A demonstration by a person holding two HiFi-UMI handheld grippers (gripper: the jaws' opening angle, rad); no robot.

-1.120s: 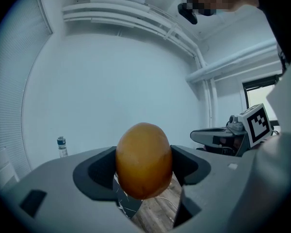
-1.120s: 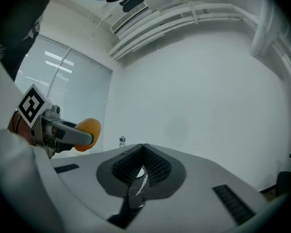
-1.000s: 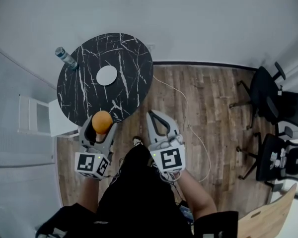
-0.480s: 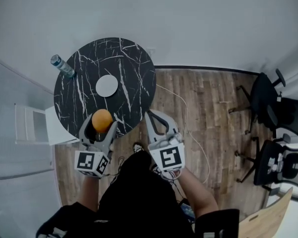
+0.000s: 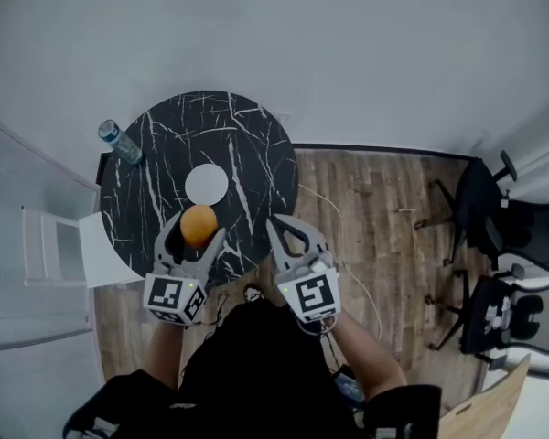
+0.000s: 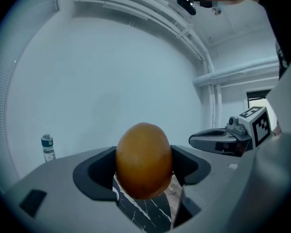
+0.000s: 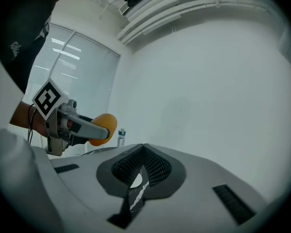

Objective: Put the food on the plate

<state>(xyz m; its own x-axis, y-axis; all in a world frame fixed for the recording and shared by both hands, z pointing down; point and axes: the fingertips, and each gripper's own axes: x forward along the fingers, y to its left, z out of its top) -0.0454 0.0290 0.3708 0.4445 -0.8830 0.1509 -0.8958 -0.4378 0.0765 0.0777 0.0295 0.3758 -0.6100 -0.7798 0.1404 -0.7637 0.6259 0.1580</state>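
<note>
Carried forward over the past second, the left gripper is now seen above the near part of the table. Its jaws are closed on an orange fruit, which is held clear of the surface and just short of the white plate. The right gripper is held alongside with its jaws brought together and nothing between them.

The fruit is gripped only across its rounded sides. A slip is judged possible if the jaws are eased before it is lowered. A release from height could send it rolling off the small, flat plate and across the top.

The plate is empty and is set near the middle of a round black table veined in white like marble. A water bottle is stood at the table's far left edge. Beyond the table, a wood-plank floor is bounded by a plain white wall, and black office chairs are parked at the right.
</note>
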